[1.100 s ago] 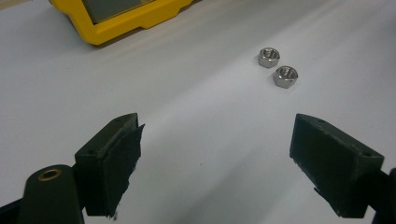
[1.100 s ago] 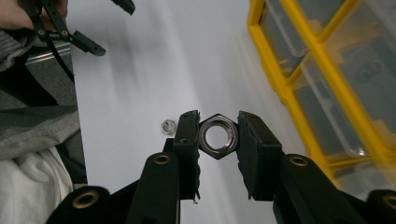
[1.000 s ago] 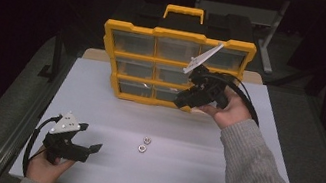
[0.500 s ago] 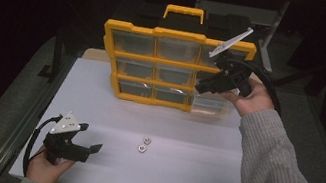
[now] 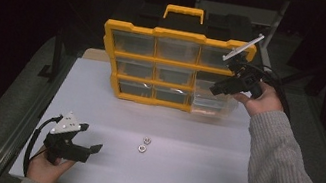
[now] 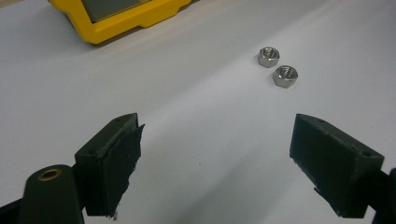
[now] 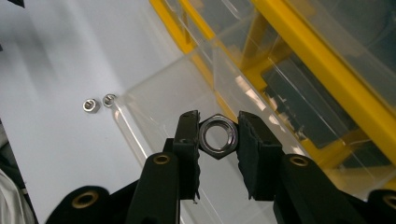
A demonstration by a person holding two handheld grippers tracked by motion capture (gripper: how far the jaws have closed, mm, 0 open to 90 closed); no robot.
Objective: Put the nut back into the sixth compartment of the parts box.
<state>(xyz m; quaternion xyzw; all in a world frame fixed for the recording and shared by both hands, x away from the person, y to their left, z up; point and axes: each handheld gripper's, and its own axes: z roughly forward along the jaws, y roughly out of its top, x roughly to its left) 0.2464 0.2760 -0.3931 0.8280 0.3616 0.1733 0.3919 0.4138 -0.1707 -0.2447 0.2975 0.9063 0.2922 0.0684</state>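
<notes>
While the right gripper (image 7: 218,137) clamps the hex nut (image 7: 218,136) at centre frame, bore facing the camera, above the clear drawer (image 7: 159,100), the left gripper (image 6: 215,158) rests open at lower left

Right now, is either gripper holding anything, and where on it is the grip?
The right gripper holds a hex nut, jaws clamped on two opposite flats, above the open clear drawer. The left gripper is open and holds nothing.

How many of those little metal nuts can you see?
3. Two nuts lie side by side on the white table, in front of the left tongs. One nut is pinched in the right tongs over the pulled-out clear drawer. More may hide in the drawers.
</notes>
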